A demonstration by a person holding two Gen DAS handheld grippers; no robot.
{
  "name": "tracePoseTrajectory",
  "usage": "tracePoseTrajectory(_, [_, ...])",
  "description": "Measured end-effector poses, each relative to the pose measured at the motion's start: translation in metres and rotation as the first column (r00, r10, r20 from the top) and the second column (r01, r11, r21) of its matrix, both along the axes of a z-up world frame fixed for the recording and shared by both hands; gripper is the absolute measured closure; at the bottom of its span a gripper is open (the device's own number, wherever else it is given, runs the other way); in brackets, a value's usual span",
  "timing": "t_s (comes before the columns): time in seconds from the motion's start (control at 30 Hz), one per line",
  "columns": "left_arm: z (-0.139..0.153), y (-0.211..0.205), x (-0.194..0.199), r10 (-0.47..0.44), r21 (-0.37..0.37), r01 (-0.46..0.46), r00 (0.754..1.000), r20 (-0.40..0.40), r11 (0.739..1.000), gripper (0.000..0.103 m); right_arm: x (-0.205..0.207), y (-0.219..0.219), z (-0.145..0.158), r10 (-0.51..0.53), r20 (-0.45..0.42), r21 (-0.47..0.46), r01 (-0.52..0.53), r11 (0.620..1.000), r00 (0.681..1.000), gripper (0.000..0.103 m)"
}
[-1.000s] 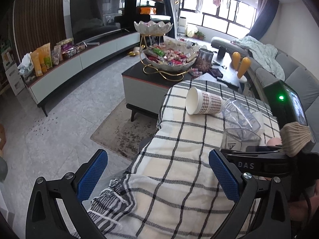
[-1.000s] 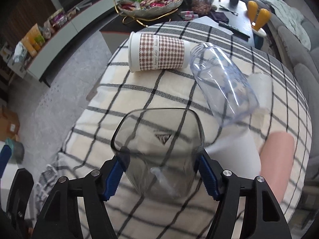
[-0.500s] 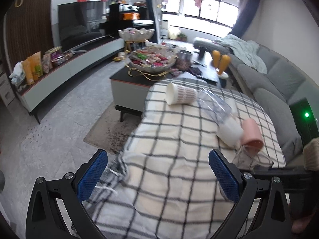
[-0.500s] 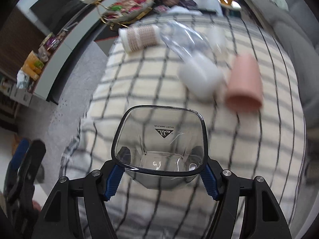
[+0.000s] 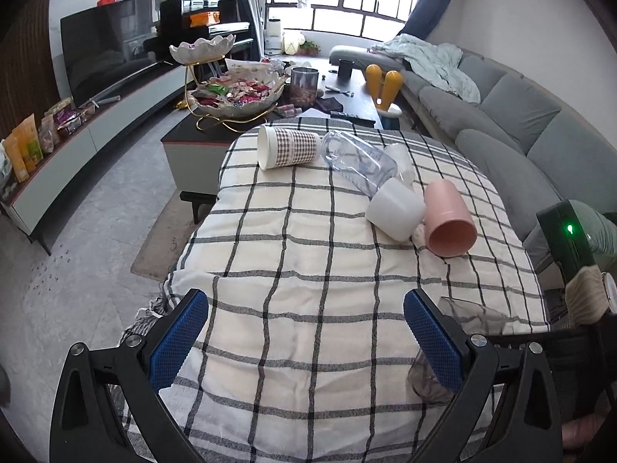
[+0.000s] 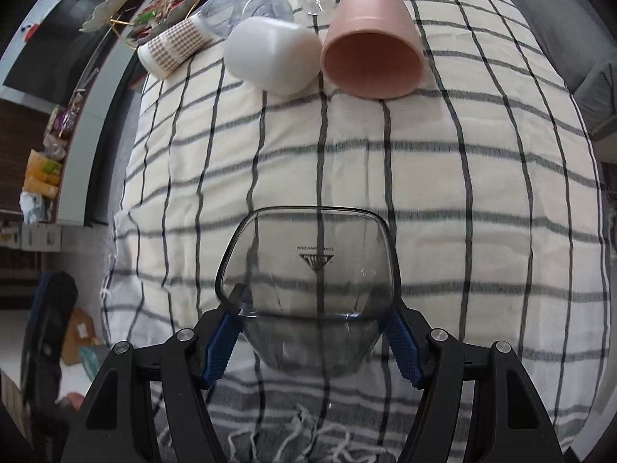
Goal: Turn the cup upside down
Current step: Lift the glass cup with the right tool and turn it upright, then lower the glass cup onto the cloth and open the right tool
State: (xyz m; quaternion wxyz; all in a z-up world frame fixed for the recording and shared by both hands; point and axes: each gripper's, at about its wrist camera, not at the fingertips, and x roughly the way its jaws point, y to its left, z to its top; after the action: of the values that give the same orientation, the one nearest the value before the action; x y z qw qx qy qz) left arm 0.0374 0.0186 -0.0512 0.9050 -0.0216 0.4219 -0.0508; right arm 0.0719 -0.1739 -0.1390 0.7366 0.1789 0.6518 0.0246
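My right gripper [image 6: 314, 341] is shut on a clear smoky square glass cup [image 6: 308, 270], held over the near part of the checked cloth, its mouth facing the camera's far side. The same cup shows at the lower right of the left wrist view [image 5: 455, 351], partly behind my left finger. My left gripper [image 5: 304, 337] is open and empty above the cloth's near edge. Lying on their sides farther away are a pink cup [image 5: 449, 218], a white cup [image 5: 393, 208], a clear plastic bottle-like cup [image 5: 358, 162] and a checked paper cup [image 5: 287, 146].
The checked cloth [image 5: 308, 270] covers a raised surface. Behind it stands a dark coffee table with a tiered snack bowl [image 5: 235, 92] and a jar [image 5: 304, 85]. A grey sofa [image 5: 501, 115] runs along the right. A TV bench [image 5: 77, 142] is at left.
Both grippers pulled back toward the near edge of the cloth; the lying cups now look farther off. The glass cup stays gripped in my right gripper and has tipped further over.
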Motion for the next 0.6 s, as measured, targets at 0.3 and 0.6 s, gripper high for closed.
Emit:
tracePoseTrajectory(0.3, [-0.012,0.000,0.014,0.008,-0.009,-0.008,1.000,-0.013,1.000,0.000,0.028,0.002,-0.016,0.005,0.020,-0.036,-0.004,0.999,1.000,0.036])
tracePoseTrajectory(0.6, [-0.011,0.001,0.008,0.006,0.011,-0.006,1.000,-0.006,1.000,0.000,0.023,0.008,-0.014,0.014,0.055,-0.060,-0.011,0.998,0.998,0.033])
